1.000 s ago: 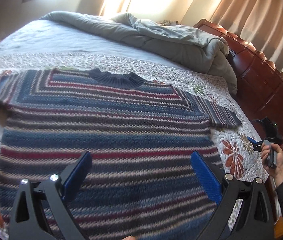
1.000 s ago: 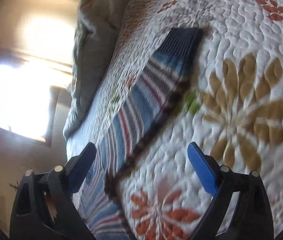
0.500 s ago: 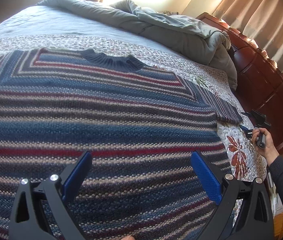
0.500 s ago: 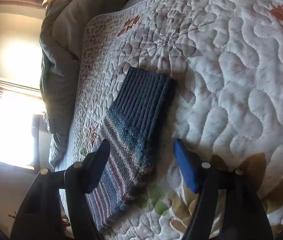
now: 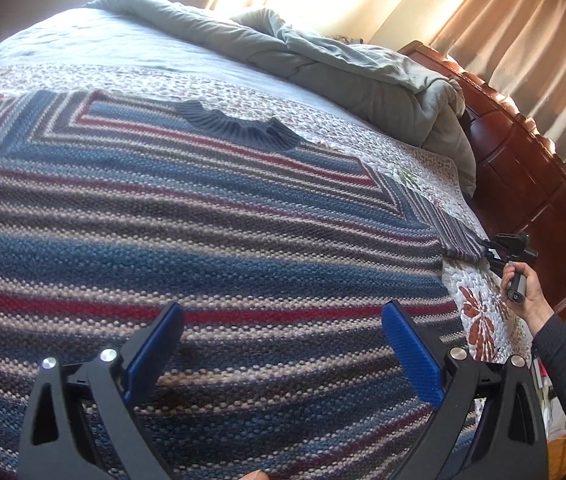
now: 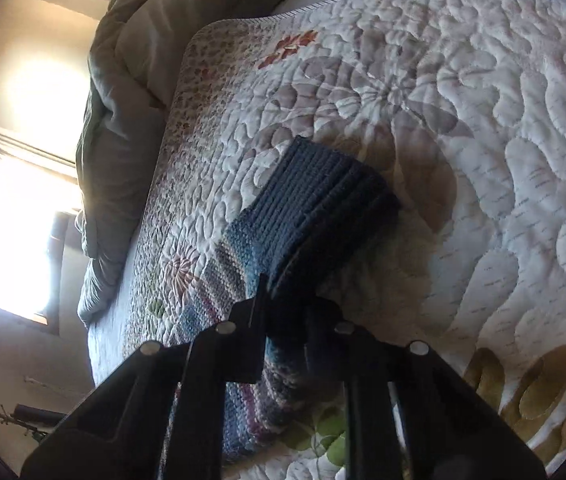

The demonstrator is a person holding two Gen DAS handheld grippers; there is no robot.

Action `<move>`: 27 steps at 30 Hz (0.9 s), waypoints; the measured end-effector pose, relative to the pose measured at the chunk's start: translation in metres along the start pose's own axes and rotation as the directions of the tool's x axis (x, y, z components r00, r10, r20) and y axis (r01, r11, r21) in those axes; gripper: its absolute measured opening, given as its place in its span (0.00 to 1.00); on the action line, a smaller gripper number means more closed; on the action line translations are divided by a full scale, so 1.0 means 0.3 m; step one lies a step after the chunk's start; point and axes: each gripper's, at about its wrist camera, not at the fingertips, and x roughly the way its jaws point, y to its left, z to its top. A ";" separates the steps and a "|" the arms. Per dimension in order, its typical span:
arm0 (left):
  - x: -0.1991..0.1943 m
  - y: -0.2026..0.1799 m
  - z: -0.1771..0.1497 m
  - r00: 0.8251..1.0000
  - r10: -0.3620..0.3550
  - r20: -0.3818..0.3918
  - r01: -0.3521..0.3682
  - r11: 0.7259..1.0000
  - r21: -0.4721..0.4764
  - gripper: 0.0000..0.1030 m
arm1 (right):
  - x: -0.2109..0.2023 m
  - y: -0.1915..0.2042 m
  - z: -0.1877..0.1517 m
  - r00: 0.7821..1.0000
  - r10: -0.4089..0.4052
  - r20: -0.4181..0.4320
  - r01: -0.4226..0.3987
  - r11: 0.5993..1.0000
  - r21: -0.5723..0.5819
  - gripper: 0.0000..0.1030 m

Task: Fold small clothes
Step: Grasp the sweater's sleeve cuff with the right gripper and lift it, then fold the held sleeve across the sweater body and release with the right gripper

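A striped knit sweater (image 5: 203, 220) in blue, red and cream lies flat on the quilted bedspread (image 6: 483, 120), its dark ribbed collar (image 5: 239, 128) at the far side. My left gripper (image 5: 283, 312) hovers open just above the sweater's lower body, nothing between its blue pads. At the right, the sleeve (image 5: 455, 232) ends where a hand (image 5: 523, 292) holds my right gripper (image 5: 499, 248). In the right wrist view my right gripper (image 6: 283, 284) is closing, its jaws pinching the sleeve just behind the ribbed blue cuff (image 6: 323, 196), which sticks out past the fingertips.
A rumpled grey duvet (image 5: 343, 64) is heaped along the far side of the bed. A reddish wooden bed frame (image 5: 531, 184) runs along the right edge, with beige curtains (image 5: 523, 40) behind. A bright window (image 6: 3, 220) glares at the left of the right wrist view.
My right gripper slid along the sleeve to the cuff and its jaws came together on it. My left gripper sank closer to the sweater, still open.
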 end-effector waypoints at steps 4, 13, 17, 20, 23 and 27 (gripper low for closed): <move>-0.011 0.032 0.000 1.000 -0.010 -0.001 0.010 1.000 -0.028 0.96 | -0.061 0.165 -0.042 0.999 -0.009 0.038 0.014 0.992 -0.125 0.12; -0.118 0.063 0.028 0.998 -0.003 0.067 0.005 1.000 -0.023 0.96 | -0.184 0.619 -0.256 0.995 -0.005 0.098 0.045 0.908 -0.417 0.12; -0.167 0.100 0.043 0.995 0.007 0.100 -0.003 0.999 -0.037 0.96 | -0.205 0.783 -0.367 0.995 -0.010 0.096 0.057 0.865 -0.499 0.12; -0.200 0.125 0.060 0.991 0.037 0.129 -0.033 0.999 -0.035 0.96 | -0.226 0.890 -0.455 0.991 -0.024 0.128 0.094 0.818 -0.568 0.12; -0.233 0.160 0.076 0.989 0.033 0.143 -0.025 0.998 -0.055 0.96 | -0.241 1.013 -0.571 0.985 -0.044 0.166 0.141 0.756 -0.639 0.12; -0.266 0.219 0.095 0.988 0.012 0.157 0.003 0.995 -0.098 0.96 | -0.222 1.173 -0.735 0.978 -0.058 0.201 0.188 0.662 -0.725 0.12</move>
